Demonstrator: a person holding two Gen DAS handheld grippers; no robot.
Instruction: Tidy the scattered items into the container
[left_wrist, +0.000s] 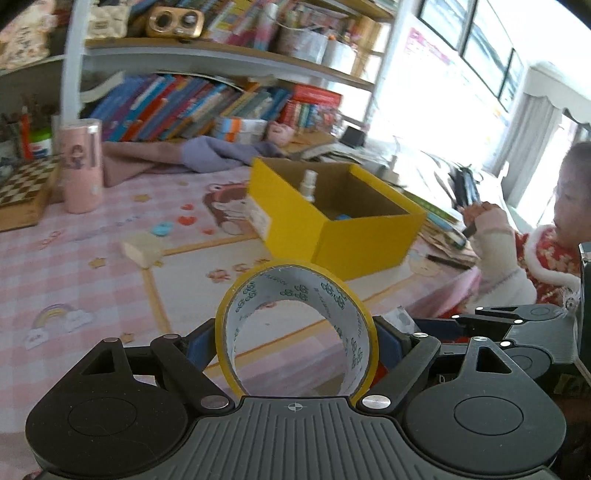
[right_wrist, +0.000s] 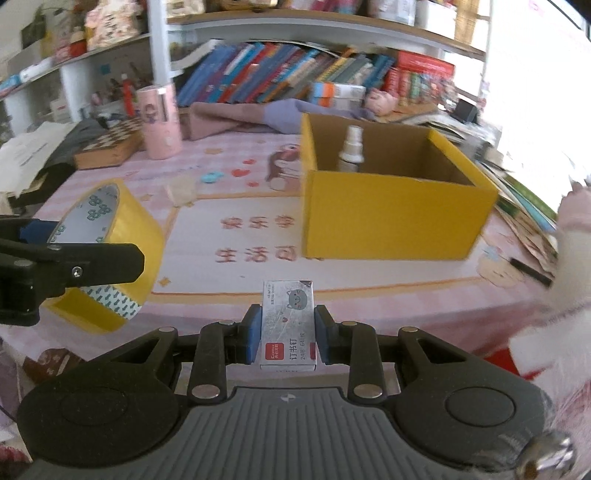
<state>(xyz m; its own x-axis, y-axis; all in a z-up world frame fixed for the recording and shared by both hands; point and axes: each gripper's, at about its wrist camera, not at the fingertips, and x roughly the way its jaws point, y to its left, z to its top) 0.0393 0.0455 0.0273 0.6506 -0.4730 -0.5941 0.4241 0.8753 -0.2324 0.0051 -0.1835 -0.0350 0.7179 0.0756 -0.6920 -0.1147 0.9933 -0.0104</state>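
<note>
— Holding anything, the left tongs (left_wrist: 295, 332)?
— Yes, spread wide around a yellow roll of packing tape (left_wrist: 295, 325), above the pink checked surface (left_wrist: 74, 258).
— And the right tongs (right_wrist: 288, 332)?
— Narrow, clamping a small grey staple box (right_wrist: 288, 321). The open yellow cardboard box (right_wrist: 388, 218) sits ahead, a white spray bottle (right_wrist: 351, 147) upright inside.

The spray bottle's (right_wrist: 351, 149) base is hidden behind the yellow box's (right_wrist: 391, 218) front wall.
</note>
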